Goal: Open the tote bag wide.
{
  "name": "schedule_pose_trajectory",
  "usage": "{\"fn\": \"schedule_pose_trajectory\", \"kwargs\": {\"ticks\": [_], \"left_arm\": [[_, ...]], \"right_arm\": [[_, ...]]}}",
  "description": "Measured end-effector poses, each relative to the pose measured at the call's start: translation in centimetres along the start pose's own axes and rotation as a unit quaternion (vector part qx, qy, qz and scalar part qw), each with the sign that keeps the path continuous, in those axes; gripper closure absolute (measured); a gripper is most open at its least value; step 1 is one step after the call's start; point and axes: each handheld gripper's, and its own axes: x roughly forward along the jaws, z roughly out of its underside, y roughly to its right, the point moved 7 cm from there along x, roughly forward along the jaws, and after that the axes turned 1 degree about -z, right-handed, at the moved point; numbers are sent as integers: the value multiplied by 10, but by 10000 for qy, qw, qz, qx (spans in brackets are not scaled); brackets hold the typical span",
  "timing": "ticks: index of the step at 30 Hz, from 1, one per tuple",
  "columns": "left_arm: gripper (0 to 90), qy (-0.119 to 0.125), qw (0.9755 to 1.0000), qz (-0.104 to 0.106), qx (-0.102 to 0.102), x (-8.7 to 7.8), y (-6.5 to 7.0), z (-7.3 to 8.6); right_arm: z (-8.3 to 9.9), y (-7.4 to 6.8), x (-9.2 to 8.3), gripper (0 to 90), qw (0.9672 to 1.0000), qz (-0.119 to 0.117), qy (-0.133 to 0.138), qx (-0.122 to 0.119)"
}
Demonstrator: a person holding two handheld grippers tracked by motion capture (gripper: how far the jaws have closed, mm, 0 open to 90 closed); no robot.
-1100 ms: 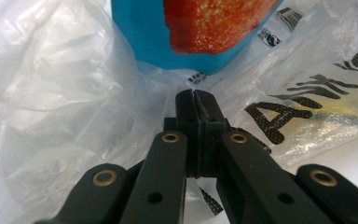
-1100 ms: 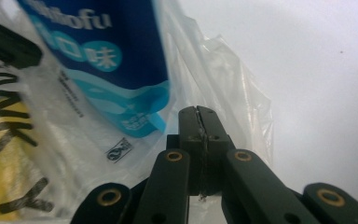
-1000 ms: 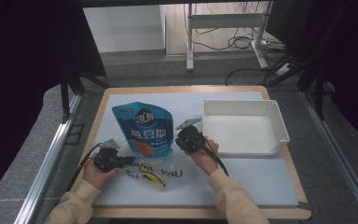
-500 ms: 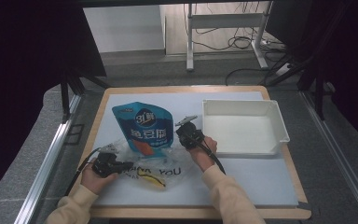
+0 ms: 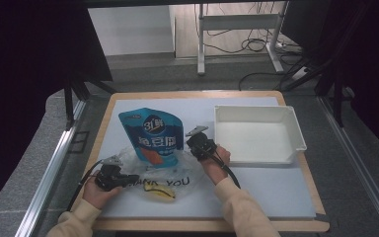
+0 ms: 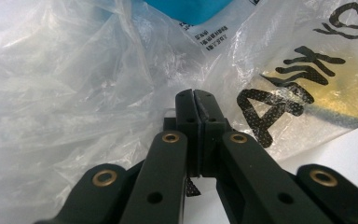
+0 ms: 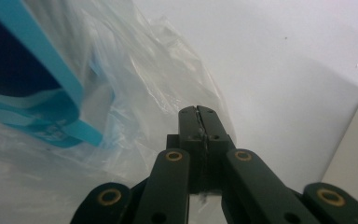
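A clear plastic bag (image 5: 170, 178) printed THANK YOU lies on the white mat, with a yellow banana-like thing (image 5: 159, 192) inside it. A blue stand-up pouch (image 5: 149, 136) rests with its lower end on or in the bag's far part. My left gripper (image 5: 134, 177) is shut on the bag's left edge; film (image 6: 98, 93) is pinched between its closed jaws (image 6: 195, 95). My right gripper (image 5: 197, 139) is shut on the bag's right edge beside the pouch (image 7: 23, 70), jaws (image 7: 197, 112) pressed together on thin film (image 7: 168, 84).
A white tray (image 5: 296, 138) stands on the mat's right half, close to my right hand. The mat (image 5: 271, 187) lies on a wooden table (image 5: 321, 224). A metal rail (image 5: 54, 163) runs along the table's left side.
The bag has been pulled flatter between the two grippers, so its lettering now reads in full. My left hand drew slightly back toward the near edge; the right hand barely moved.
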Motion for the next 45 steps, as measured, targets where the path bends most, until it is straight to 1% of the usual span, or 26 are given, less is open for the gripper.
{"fn": "schedule_pose_trajectory", "kwargs": {"ticks": [3,6,9,11,13,17,18,20,21,22,24,25,26,30,31,35,37,39,41,42,45], "left_arm": [[900,4,10000,-1,-5,0,0,0],[900,19,10000,-15,5,0,-1,-1],[900,60,10000,-39,-7,-1,0,-3],[900,63,10000,-50,-2,-1,0,-3],[900,63,10000,-66,1,-2,0,-2],[900,55,10000,-66,18,-3,0,-2],[900,67,10000,-52,-17,-3,0,-1],[900,59,10000,-39,-24,-3,0,-1],[900,54,10000,-34,-33,-3,1,0],[900,30,10000,-27,-15,-3,0,0],[900,22,10000,-17,-43,-3,1,1],[900,33,10000,-17,-75,-3,2,2],[900,9,10000,-17,-51,-4,1,3],[900,65,9999,3,-129,-5,2,4],[899,97,9999,4,-120,-6,2,4],[898,452,9989,34,-149,-17,4,-5],[897,660,9977,38,-119,-24,7,-10],[895,839,9964,-13,-83,-30,9,-14],[889,971,9953,-29,-49,-35,11,-16],[885,1080,9941,-60,-23,-39,12,-18],[850,1267,9919,-78,22,-47,17,-19]], "right_arm": [[-4,1,-13,888,9996,-104,239,66],[-9,2,-28,888,9985,-250,474,103],[-14,0,-39,888,9970,-440,618,126],[-13,-5,-44,888,9959,-631,637,132],[-8,-11,-48,888,9946,-850,587,106],[15,-20,-56,888,9937,-1033,432,50],[23,-21,-58,888,9937,-1044,403,39],[37,-21,-60,888,9940,-1059,277,37],[44,-19,-60,888,9945,-1026,224,25],[51,-17,-59,888,9947,-1015,143,57],[62,-12,-55,888,9951,-985,69,113],[66,-11,-53,888,9949,-992,28,172],[70,-9,-52,888,9948,-998,3,209],[74,-9,-46,888,9942,-1048,13,236],[73,-10,-47,888,9939,-1072,45,239],[61,-11,-58,888,9929,-1114,355,209],[55,-11,-65,888,9918,-1140,542,207],[49,-10,-71,888,9908,-1142,703,198],[43,-9,-77,888,9888,-1176,895,188],[42,-9,-79,888,9882,-1182,958,198],[35,-7,-89,887,9852,-1231,1173,200]]}}
